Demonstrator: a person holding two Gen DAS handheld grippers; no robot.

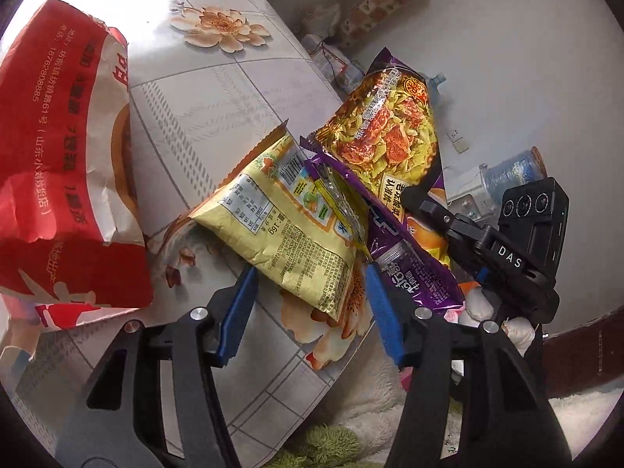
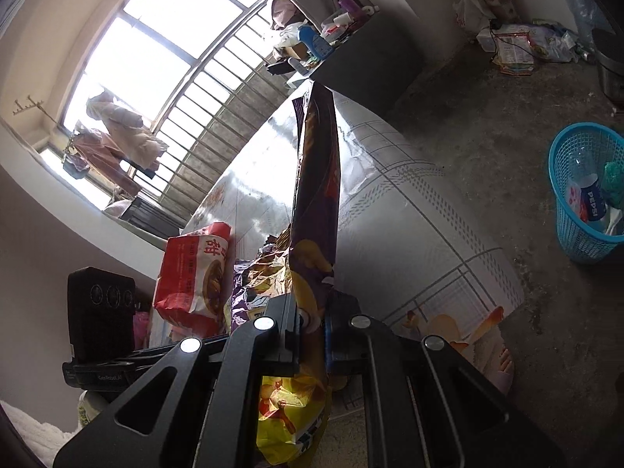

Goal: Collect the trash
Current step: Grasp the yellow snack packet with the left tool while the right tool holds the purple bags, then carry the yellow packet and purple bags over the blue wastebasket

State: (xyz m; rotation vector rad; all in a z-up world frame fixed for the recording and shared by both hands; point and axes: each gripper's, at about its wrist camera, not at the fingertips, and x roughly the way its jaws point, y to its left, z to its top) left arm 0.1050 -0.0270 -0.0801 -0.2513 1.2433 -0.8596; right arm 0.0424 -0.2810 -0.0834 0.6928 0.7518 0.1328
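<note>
Trash pickup is midway: right gripper (image 2: 312, 321) fingers clench a purple chip bag (image 2: 314, 210) above the tabletop (image 2: 409, 210), left gripper (image 1: 308, 296) fingers straddle a yellow wrapper (image 1: 280, 230) unclenched, likely needing closure, then the blue basket (image 2: 585, 230).

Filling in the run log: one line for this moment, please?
right gripper: shut on purple chip bag | left gripper: open around yellow wrapper | blue basket: on floor

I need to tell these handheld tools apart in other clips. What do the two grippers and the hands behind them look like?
Both are black, angular linkage frames with silver pivot bolts. The left gripper has blue finger pads. The right gripper, seen from the left wrist, bears white "DAS" lettering and a black three-lens camera block; a white glove shows behind it.
</note>
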